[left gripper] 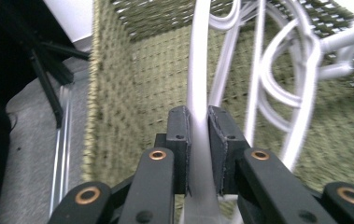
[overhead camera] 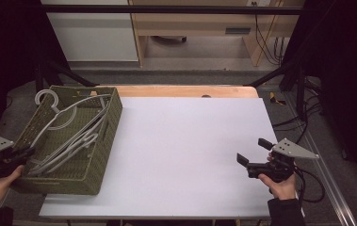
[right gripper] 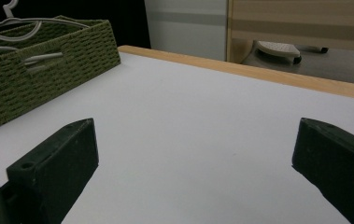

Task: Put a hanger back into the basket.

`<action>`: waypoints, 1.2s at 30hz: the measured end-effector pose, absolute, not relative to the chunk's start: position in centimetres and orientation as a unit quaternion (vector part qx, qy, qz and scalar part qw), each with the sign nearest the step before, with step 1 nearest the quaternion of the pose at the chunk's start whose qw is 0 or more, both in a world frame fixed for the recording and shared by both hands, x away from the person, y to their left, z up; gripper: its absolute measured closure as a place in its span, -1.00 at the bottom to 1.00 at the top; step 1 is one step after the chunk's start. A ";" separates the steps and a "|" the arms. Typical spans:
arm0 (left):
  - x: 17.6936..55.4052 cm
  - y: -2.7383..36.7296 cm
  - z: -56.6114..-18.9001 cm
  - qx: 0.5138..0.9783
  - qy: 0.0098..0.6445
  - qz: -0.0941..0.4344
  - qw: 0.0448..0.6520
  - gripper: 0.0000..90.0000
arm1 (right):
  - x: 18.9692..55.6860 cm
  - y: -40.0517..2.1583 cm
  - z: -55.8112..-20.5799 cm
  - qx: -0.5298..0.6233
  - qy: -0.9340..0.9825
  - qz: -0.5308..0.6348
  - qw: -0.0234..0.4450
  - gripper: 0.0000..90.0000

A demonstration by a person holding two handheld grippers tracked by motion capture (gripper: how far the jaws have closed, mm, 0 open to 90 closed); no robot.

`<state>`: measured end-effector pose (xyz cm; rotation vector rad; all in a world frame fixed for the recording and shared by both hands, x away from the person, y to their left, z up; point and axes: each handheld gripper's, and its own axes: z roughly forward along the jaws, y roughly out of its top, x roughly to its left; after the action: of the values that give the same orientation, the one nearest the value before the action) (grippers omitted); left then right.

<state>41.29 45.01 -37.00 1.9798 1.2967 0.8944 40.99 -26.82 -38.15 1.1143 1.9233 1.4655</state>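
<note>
- The left tool (left gripper: 198, 140) has its two black jaws clamped on a pale grey plastic clothes hanger (left gripper: 198, 84); the gripped bar runs straight up between the pads toward 12 o'clock in the left gripper view
- That hanger lies in a green woven rectangular basket (overhead camera: 108, 136) at about 9 o'clock on the table, among several other pale grey hangers (overhead camera: 72, 141)
- In the high view the left tool (overhead camera: 23, 154) sits at the basket's 8 o'clock corner, and its fingertips are hard to make out against the dark weave
- The pile's long bars run from about 7 o'clock to 1 o'clock, with one hook (overhead camera: 46, 96) sticking out over the far rim near 11 o'clock
- The hangers overlap so much that I cannot tell which hook belongs to the gripped bar; in the left gripper view the loops at 2 o'clock are blurred, and the bar's lower end is cut off by the frame
- The right tool (overhead camera: 254, 150) is held wide apart with nothing between the jaws, at about 4 o'clock over the white table (overhead camera: 190, 141), well apart from the basket
- The person's right hand (overhead camera: 279, 181) grips its handle; the sleeve is cut off at the bottom edge
- In the right gripper view the basket's (right gripper: 39, 70) side is partly cut off at 9 o'clock
</note>
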 end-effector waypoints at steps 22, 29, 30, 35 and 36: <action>41.2 42.8 -37.3 0.811 0.475 0.243 0.241 0.56 | 40.9 -26.8 -38.1 0.407 0.701 0.535 0.238 -0.99; 41.1 42.1 -37.3 0.786 0.493 0.263 0.265 0.16 | 41.0 -26.8 -38.1 0.405 0.703 0.534 0.237 -0.99; 41.1 42.1 -37.3 0.786 0.493 0.263 0.265 0.12 | 41.0 -26.8 -38.1 0.405 0.703 0.534 0.237 -0.99; 41.2 41.0 -36.4 0.766 0.487 0.282 0.311 0.01 | 40.9 -26.8 -38.1 0.407 0.701 0.536 0.237 -0.99; 41.3 40.7 -36.4 0.757 0.490 0.286 0.325 -0.01 | 40.9 -26.9 -38.1 0.407 0.701 0.536 0.236 -0.99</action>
<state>41.26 40.66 -36.38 1.9842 1.2842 0.7494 40.94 -26.85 -38.07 1.1154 1.9217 1.4699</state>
